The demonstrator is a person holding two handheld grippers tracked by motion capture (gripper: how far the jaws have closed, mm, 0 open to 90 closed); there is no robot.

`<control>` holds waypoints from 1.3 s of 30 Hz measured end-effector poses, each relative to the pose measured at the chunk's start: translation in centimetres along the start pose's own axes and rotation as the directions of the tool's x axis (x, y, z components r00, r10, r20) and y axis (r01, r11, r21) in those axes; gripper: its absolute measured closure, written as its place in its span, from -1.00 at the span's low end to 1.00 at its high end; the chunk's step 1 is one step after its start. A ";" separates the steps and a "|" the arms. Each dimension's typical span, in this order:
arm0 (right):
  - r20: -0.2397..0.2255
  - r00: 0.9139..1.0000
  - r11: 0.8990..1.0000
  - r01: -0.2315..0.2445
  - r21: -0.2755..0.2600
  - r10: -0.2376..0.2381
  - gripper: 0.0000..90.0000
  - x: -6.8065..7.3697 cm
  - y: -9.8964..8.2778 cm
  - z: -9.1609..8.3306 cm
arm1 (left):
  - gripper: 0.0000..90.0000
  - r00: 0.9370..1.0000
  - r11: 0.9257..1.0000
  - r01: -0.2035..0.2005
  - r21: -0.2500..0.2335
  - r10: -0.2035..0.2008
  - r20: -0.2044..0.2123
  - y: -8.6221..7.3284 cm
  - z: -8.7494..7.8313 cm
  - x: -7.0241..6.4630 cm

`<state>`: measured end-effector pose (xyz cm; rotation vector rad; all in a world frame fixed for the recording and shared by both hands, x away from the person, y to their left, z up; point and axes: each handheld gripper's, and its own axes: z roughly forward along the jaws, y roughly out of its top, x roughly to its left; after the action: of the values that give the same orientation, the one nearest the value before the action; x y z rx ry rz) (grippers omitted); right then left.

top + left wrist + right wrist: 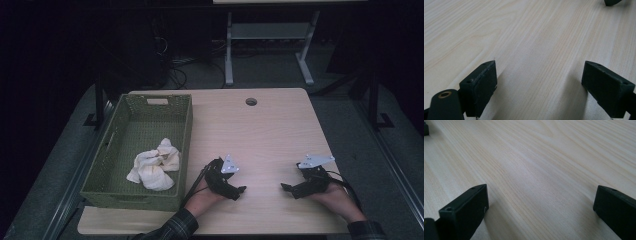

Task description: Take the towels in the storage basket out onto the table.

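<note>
Desk point(265, 135), pale wood grain, fills centre of high view, w/ a round cable hole point(251, 101) near its far edge; room behind is dark, a grey-legged frame point(265, 45) at top centre, cables on the floor at upper left.

Green woven basket point(185, 125) sits on desk's left part, long side running up the frame; crumpled white cloth point(154, 168) lies inside it, toward the near end, well apart from both grippers.

Left hand-held gripper point(241, 190) at lower centre of high view, just right of basket's near corner; tips point right, toward the other one; grey plate on top, cable trailing down-left. In left gripper view point(539, 82) its jaws stand wide apart, nothing btwn them but bare desk; they look to be low over the wood, contact can't be told; tip of the other gripper shows at top right of that view.

Right hand-held gripper point(285, 187) at lower right, tips pointing left; the two face each other w/ a gap of bare desk btwn. In right gripper view point(540, 202) jaws also spread wide, holding nothing, desk only btwn them.

Hands: left hand point(204, 197) & right hand point(334, 194) rest low on desk near bottom edge, plaid sleeves at the frame's bottom.
</note>
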<state>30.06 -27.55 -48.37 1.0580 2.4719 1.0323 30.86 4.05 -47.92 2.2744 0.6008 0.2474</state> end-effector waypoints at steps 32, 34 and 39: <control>-0.008 1.000 1.000 0.001 0.000 -0.001 -1.00 0.0 0.1 0.1 | -0.70 0.999 0.998 0.047 0.031 -0.046 -0.005 1.7 -3.0 0.2; -0.008 1.000 1.000 0.001 0.000 -0.001 -1.00 0.0 0.1 0.1 | -0.70 0.999 0.998 0.043 0.041 -0.043 0.006 1.8 -3.0 0.2; -0.010 1.000 1.000 0.008 -0.001 -0.008 -1.00 0.0 0.1 0.1 | -0.70 0.998 0.998 0.055 0.031 -0.056 0.019 2.1 -3.3 0.1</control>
<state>30.13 -27.45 -48.37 1.0441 2.4810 1.0381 30.57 4.86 -44.11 2.2829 0.6602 0.1897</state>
